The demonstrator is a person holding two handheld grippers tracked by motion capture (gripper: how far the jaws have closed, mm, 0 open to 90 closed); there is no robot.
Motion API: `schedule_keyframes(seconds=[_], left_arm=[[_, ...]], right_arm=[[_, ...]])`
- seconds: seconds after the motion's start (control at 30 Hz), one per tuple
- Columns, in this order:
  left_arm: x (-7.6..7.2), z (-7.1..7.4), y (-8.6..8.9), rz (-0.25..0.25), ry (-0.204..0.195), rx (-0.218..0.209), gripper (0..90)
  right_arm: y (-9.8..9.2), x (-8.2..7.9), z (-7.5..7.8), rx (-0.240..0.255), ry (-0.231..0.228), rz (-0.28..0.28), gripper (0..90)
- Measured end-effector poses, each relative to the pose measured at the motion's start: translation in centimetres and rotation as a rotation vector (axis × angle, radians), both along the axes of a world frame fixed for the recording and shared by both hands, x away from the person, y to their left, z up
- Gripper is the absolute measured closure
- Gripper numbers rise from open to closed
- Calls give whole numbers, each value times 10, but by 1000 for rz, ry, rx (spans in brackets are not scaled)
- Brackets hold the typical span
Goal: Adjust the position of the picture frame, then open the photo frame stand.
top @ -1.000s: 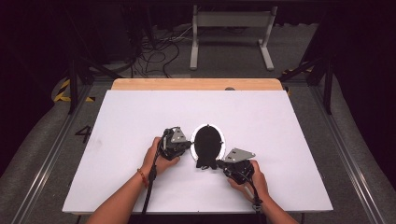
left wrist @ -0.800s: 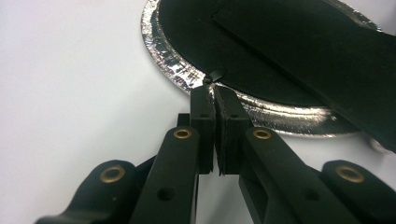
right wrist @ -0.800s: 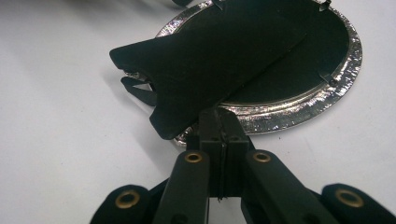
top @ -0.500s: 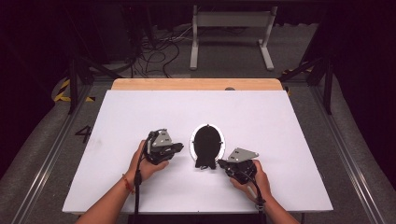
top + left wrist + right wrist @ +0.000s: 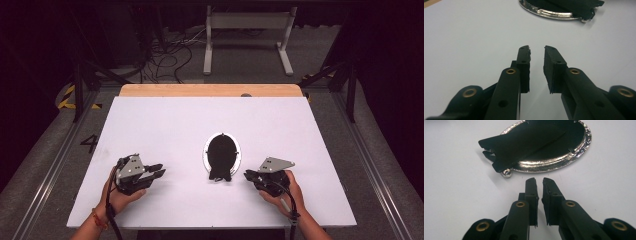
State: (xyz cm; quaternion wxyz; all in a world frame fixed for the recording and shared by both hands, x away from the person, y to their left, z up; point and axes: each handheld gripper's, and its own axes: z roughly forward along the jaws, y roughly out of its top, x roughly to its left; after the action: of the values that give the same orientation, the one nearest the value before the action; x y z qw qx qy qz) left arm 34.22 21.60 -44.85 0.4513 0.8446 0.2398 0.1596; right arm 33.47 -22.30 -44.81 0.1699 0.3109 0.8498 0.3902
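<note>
An oval silver frame [image 5: 221, 154] with a black backing lies flat on the white counter [image 5: 165, 125], between the two claws and a little farther from the person than either. Its long axis runs from the near edge toward the far edge of the counter, and a black stand piece [image 5: 524, 143] juts past its near rim, beside a small silver knob [image 5: 506, 173]. The left claw [image 5: 156, 172], held in the left hand [image 5: 117, 195], sits well apart to the frame's left, pointing toward it, its jaws parted by a narrow gap with nothing between them. The right claw [image 5: 248, 175], in the right hand [image 5: 285, 192], rests just beside the frame's near end, jaws almost closed on nothing, tips aimed at the frame's near rim.
</note>
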Motion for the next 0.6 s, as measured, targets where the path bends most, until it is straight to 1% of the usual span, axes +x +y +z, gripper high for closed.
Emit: schedule_keyframes(seconds=[0.03,0.07,0.1,0.13,0.2,0.27,0.37,0.4,0.43,0.47,0.57,0.6], left_arm=[[-2,-1,4,8,0,-6,731],[-5,-2,7,14,-11,6,703],[-5,-2,7,14,-11,6,682],[-8,-2,11,20,-16,6,682],[-11,-4,19,49,-17,-7,634],[-12,-4,22,67,-30,9,598],[-12,-1,26,93,-39,-9,526],[-12,-1,27,101,-33,-20,526],[-11,-2,28,104,-30,-24,506],[-11,-3,28,110,-24,-20,498],[-10,-6,26,102,-19,3,477],[-10,-7,24,112,-20,6,470]], right_arm=[[-1,0,1,1,0,0,831],[-1,0,1,5,2,1,831],[-1,0,1,5,2,1,831],[-2,-1,2,6,2,1,830],[-2,-1,2,11,7,9,823],[-2,-2,2,12,10,12,820],[-2,-1,2,15,17,19,807],[-2,-1,2,15,17,19,807],[-1,-1,2,17,19,18,802],[-1,-1,2,17,21,18,802],[0,-1,2,23,30,23,782],[0,-1,2,24,33,27,781]])
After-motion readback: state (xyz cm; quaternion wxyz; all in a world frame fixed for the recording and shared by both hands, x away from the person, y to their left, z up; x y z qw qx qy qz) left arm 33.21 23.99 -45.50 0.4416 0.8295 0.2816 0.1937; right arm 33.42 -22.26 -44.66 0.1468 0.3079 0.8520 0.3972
